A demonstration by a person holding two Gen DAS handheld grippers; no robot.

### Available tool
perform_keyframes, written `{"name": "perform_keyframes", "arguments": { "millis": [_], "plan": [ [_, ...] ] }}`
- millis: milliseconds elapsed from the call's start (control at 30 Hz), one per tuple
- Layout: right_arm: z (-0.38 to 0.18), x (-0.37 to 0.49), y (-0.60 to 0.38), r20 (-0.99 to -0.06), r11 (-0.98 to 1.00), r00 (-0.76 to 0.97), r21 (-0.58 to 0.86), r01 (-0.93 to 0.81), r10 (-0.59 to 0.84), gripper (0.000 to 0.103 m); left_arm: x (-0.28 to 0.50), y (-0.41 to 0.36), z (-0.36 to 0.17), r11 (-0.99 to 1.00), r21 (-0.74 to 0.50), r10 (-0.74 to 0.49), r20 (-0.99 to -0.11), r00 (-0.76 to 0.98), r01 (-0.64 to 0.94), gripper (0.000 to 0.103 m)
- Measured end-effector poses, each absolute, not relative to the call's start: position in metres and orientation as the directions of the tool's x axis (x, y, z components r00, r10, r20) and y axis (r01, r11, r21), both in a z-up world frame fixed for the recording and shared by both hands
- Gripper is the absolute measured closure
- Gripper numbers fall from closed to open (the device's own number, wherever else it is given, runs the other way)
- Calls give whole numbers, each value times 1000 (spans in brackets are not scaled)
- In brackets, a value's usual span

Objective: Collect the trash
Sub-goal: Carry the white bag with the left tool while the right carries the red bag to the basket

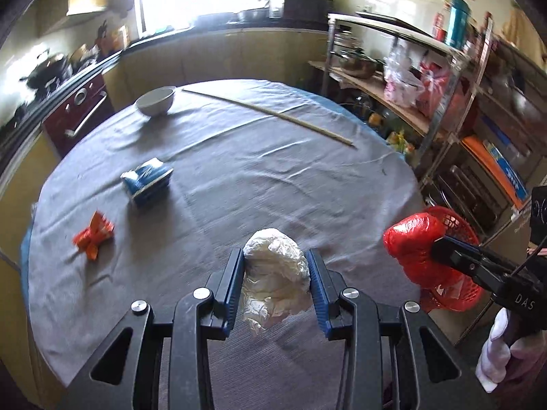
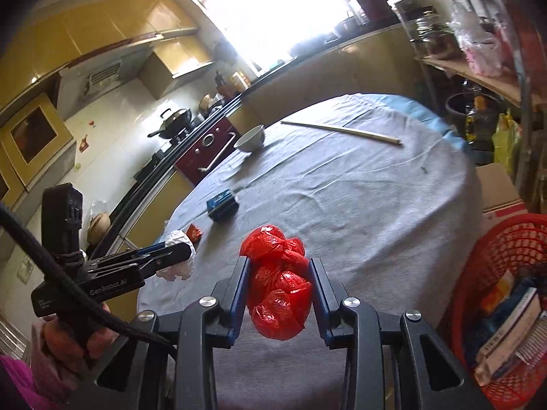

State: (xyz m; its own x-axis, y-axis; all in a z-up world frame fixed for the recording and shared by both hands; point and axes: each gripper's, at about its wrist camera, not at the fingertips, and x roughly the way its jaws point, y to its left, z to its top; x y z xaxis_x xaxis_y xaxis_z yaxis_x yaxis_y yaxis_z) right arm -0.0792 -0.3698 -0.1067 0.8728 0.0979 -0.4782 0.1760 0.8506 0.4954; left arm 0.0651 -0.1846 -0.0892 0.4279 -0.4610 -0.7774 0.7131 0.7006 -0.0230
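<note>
My left gripper [image 1: 276, 270] is shut on a crumpled white plastic bag [image 1: 273, 273], held above the near edge of the round table [image 1: 259, 171]. My right gripper [image 2: 278, 276] is shut on a crumpled red plastic bag [image 2: 278, 283], above the table's right side; it also shows in the left wrist view [image 1: 410, 246]. A red mesh basket [image 2: 506, 273] with several pieces of trash stands just off the table's right edge. An orange wrapper [image 1: 93, 235] and a blue crushed carton [image 1: 147, 181] lie on the table's left part.
A white bowl [image 1: 156, 100] and a long wooden stick [image 1: 270, 114] lie at the far side of the table. A metal shelf rack [image 1: 437, 102] with pots and bags stands at the right. A counter and stove run along the left and back.
</note>
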Motion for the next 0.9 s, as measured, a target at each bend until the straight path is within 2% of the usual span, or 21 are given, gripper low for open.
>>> {"name": "perform_keyframes", "arguments": {
  "millis": [367, 900],
  "plan": [
    [-97, -120, -401, -434, 822, 901, 519, 235, 16, 66, 36, -228, -78, 642, 103, -444, -758, 478, 760, 64],
    [-92, -172, -425, -408, 790, 910, 534, 301, -71, 66, -5, -275, -70, 536, 182, -472, -745, 472, 824, 64]
  ]
}}
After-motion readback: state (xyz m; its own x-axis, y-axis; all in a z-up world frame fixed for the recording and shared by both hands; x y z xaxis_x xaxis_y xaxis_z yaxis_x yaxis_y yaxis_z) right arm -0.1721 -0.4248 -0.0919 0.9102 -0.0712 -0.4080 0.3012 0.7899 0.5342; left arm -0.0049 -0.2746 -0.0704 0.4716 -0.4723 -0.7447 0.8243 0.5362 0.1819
